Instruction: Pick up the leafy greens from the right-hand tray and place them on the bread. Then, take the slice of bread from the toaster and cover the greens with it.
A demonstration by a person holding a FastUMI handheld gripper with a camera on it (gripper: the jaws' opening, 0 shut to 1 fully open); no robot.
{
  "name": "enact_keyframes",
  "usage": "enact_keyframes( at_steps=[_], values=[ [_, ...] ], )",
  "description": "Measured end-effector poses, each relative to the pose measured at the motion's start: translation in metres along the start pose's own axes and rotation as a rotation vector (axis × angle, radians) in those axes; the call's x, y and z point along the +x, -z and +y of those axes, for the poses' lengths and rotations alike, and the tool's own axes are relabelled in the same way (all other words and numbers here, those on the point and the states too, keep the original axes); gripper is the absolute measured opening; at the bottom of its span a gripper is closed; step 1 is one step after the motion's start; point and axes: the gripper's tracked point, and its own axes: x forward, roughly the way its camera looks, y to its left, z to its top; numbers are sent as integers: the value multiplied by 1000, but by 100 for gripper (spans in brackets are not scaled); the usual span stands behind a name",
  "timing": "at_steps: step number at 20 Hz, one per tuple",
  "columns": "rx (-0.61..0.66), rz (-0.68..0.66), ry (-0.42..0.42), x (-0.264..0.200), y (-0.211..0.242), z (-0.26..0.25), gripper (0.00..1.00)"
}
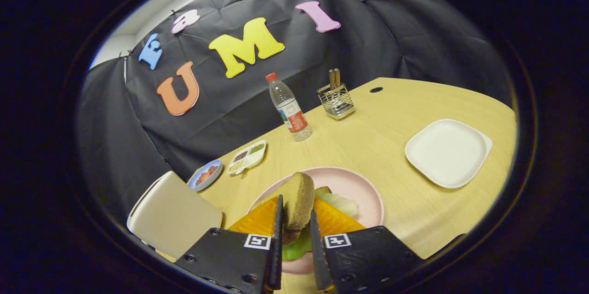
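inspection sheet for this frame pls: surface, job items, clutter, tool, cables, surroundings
Surface: pale wooden table, round cable hole near far edge.
Job's things: brown bread slice held edge-up over round pink plate; leafy greens and orange slices on it.
Clutter: white square plate, clear water bottle, wire utensil holder, divided condiment tray, small blue dish, beige toaster.
Tool: shut on bread.
Cables: nothing seen.
Surroundings: black cloth wall.

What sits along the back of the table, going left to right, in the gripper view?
Small blue dish → divided condiment tray → water bottle → wire utensil holder. Nearer, the gripper fingers are shut on the bread slice.
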Motion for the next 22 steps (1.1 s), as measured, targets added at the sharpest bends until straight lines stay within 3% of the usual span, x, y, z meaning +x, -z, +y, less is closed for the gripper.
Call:
enact_keyframes(
  at_steps=[3, 6, 8, 13, 17, 22],
  values=[
    [-6, 10, 18, -1, 2, -12, 46],
    [-4, 21, 44, -3, 3, -25, 54],
    [-12, 5, 40, -10, -6, -29, 65],
    [-243, -176, 36, -55, -61, -31, 91],
    [-405, -323, 42, -104, -106, -29, 93],
    [-518, -532, 78, -175, -156, -29, 93]
  ],
)
